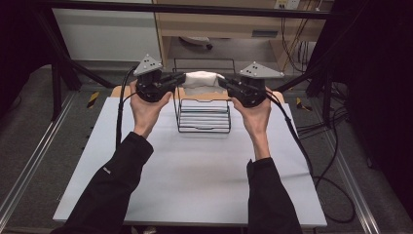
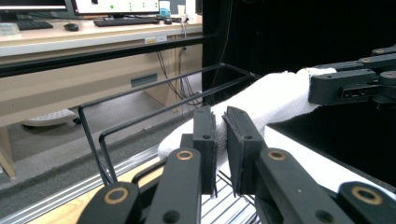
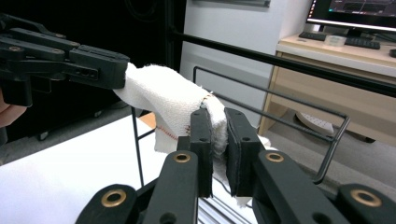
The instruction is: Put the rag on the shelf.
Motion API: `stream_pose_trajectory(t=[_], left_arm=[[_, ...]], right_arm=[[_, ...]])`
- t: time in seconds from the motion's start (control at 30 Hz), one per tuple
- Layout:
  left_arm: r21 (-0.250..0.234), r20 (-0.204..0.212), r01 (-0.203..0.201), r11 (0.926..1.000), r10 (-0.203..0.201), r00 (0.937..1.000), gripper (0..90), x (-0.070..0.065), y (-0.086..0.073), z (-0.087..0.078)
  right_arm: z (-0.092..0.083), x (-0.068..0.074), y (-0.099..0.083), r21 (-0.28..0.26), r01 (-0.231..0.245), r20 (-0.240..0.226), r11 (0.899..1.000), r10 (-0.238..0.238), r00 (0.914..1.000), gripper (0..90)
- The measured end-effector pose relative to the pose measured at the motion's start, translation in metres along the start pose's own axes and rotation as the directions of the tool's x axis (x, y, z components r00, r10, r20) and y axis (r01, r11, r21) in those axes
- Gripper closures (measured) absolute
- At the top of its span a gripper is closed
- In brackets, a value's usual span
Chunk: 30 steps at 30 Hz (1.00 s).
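A white cloth (image 1: 202,79) is stretched between my two grippers above the far rail of a black wire rack (image 1: 203,117). My left gripper (image 1: 181,78) is shut on the cloth's left end, and my right gripper (image 1: 221,81) is shut on its right end. In the left gripper view the cloth (image 2: 271,100) runs from my own jaws (image 2: 221,135) to the other gripper (image 2: 348,86) at the right. Seen from the right gripper view, the cloth (image 3: 163,98) bunches between my jaws (image 3: 218,140) and reaches the other gripper (image 3: 93,65) at the upper left, over the rack's rail (image 3: 275,100).
The rack stands at the far middle of a pale table top (image 1: 195,170). Cables (image 1: 302,146) trail from both grippers along the table's sides. A black frame bar (image 1: 195,9) crosses behind, with a wooden desk (image 2: 93,37) and monitors beyond.
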<state>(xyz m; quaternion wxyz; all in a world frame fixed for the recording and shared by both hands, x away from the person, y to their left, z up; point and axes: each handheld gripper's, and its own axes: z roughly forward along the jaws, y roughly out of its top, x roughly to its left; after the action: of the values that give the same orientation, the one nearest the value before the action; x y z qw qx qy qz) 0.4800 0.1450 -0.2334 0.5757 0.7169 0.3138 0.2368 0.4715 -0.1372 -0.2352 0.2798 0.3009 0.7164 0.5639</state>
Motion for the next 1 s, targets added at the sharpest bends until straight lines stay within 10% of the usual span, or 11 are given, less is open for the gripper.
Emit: stream_pose_trajectory(t=[0.67, 1.0], left_arm=[[0.038, -0.006, -0.017, 0.9991, 0.017, 0.9998, 74.4, 0.003, 0.015, -0.013], [0.076, -0.012, 0.021, 0.9969, -0.020, 0.9997, 87.6, 0.010, 0.032, -0.004]], right_arm=[[0.001, 0.002, -0.010, 0.009, 0.006, -0.008, 1.000, -0.006, 0.9999, 82.8], [0.002, 0.002, -0.011, 0.015, 0.028, -0.006, 0.999, -0.028, 0.9996, 82.7]])
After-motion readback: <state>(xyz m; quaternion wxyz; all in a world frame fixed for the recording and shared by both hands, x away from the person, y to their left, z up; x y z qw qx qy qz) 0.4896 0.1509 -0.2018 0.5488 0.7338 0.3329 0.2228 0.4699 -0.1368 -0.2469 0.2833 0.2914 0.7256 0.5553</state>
